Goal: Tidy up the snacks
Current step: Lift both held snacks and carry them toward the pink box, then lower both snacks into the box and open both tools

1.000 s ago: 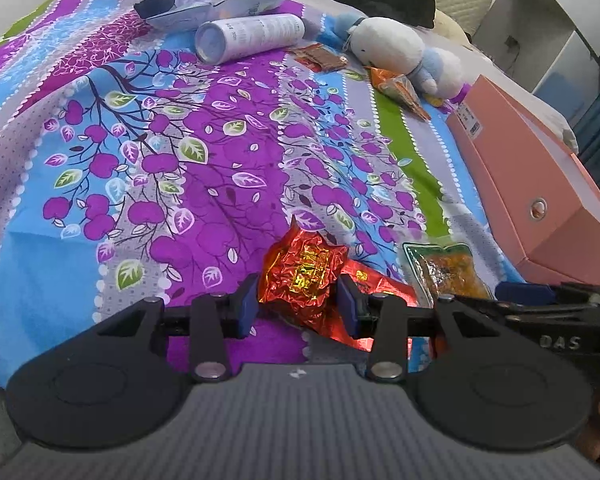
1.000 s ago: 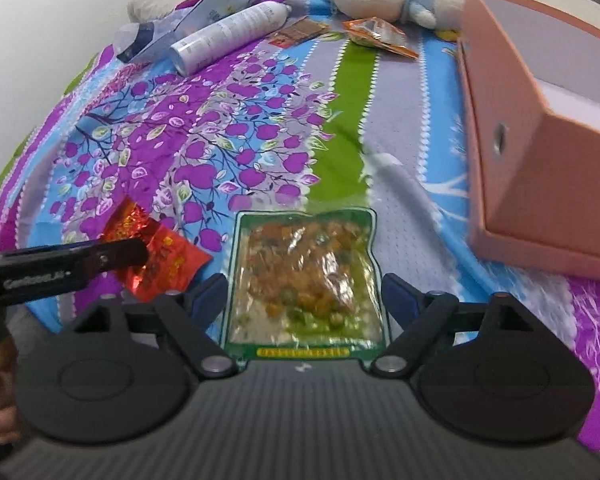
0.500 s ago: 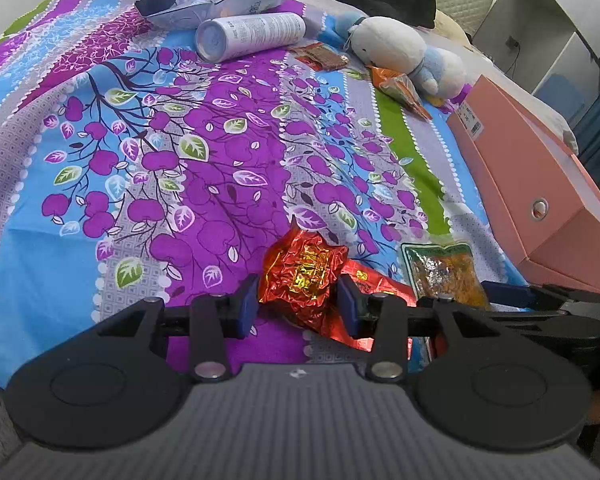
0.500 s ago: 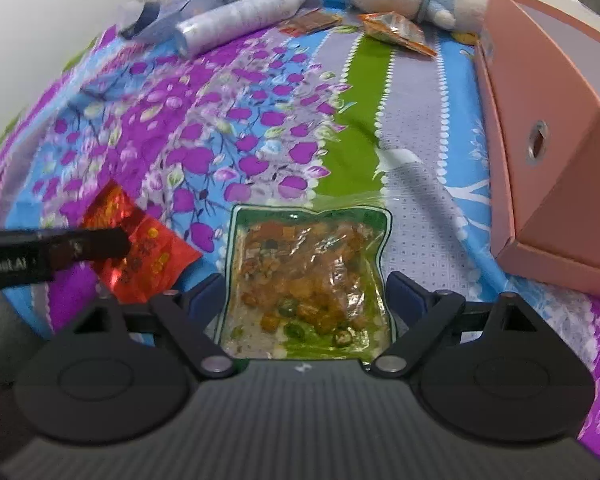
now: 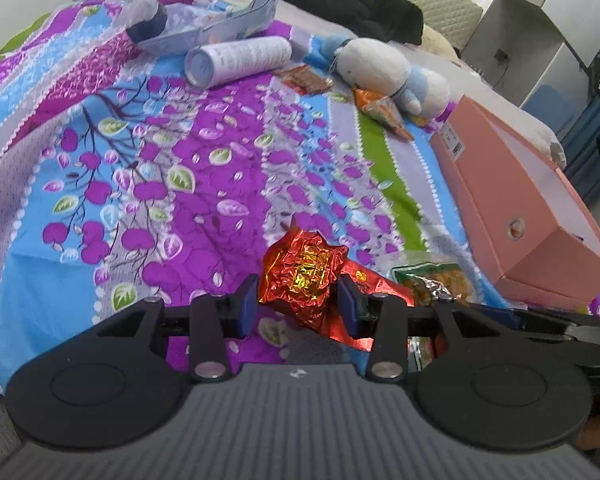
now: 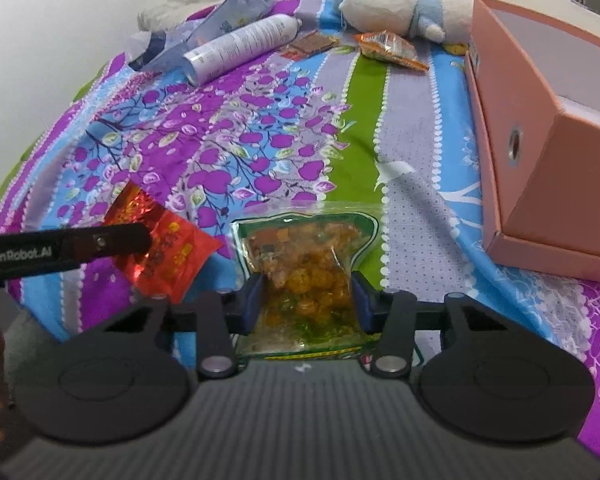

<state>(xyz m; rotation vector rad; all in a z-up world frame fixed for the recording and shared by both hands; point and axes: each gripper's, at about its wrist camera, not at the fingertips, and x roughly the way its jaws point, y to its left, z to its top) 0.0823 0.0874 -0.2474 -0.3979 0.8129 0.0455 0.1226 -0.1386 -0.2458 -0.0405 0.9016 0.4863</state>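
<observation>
My right gripper (image 6: 306, 300) has just closed from wide open onto the green snack pouch (image 6: 306, 264), crumpling it against the bedspread (image 6: 236, 128). My left gripper (image 5: 298, 306) stays clamped on the red foil packet (image 5: 306, 276), so I'd say both are ready for the pink box (image 6: 540, 128)

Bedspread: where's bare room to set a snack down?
The wide bedspread stretch between the white bottle and the red foil pack is bare, as is the strip beside the pink box. It is crowded near the plush toy and at both tongs.
</observation>
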